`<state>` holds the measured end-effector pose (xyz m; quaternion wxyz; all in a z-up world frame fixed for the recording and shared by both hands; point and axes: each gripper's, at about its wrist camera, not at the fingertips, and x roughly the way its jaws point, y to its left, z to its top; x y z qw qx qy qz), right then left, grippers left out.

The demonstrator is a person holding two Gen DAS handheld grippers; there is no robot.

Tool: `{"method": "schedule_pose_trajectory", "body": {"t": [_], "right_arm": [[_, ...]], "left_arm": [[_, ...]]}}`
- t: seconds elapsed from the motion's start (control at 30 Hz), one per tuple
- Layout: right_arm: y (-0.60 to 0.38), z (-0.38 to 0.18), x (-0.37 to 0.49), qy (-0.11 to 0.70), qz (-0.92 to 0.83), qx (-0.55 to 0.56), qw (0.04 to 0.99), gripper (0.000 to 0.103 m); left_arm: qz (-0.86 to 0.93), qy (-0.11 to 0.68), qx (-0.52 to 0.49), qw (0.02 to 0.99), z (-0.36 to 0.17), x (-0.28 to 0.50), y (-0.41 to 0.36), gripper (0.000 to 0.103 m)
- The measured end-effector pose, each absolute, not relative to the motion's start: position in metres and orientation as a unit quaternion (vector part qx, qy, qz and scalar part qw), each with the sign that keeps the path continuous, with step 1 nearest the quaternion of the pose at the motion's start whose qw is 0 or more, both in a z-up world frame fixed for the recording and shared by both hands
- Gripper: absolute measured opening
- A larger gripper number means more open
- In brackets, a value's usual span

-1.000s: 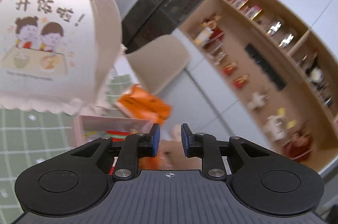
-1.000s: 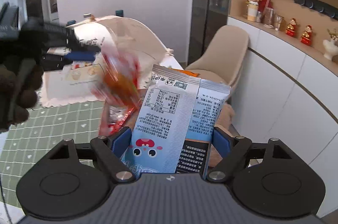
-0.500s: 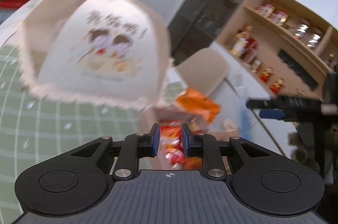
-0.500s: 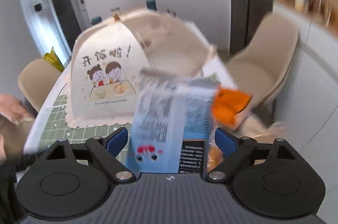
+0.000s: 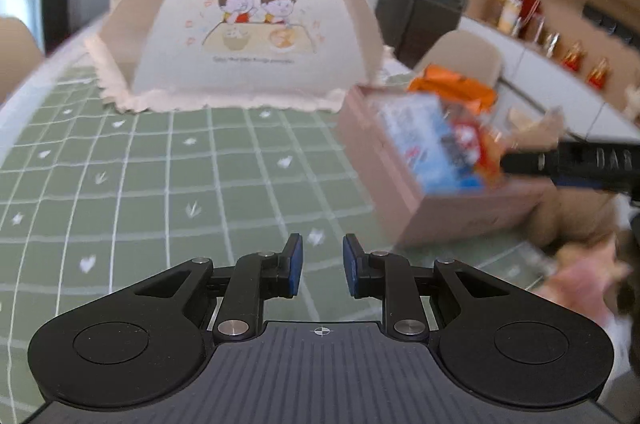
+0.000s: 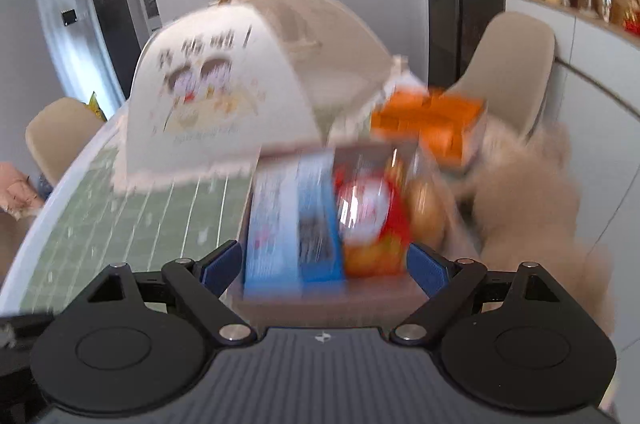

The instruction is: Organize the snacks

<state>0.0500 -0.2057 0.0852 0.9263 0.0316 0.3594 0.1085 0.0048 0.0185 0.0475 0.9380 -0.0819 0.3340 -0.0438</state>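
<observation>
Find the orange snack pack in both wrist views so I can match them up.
Left wrist: orange pack right of centre, sticking out at the far end of the box.
Right wrist: orange pack upper right, behind the box's snacks.
Shared landmark: food cover.
</observation>
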Motion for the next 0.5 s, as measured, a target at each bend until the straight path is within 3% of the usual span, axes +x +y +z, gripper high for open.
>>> {"method": "schedule_pose_trajectory", "body": {"t": [0.27,0.4,0.5], "right_arm": [[-0.186,0.012,0.034,0.408,0.087,-0.024,0.909,0.090],[-0.187,0.003,0.041,0.393,0.063,-0.021,0.917,0.102],[-0.186,-0.002,0.040,0.375,0.066,-0.023,0.924,0.103]], "left_arm": [[-0.016,0.346,-0.044,0.937,0.008,-0.009,0.000,0.025],[-0.027,0.326,-0.012,0.945,0.004,-0.004,-0.012,0.026],[-0.035,0.305,0.026,0.951,-0.001,-0.001,-0.023,0.026]]}}
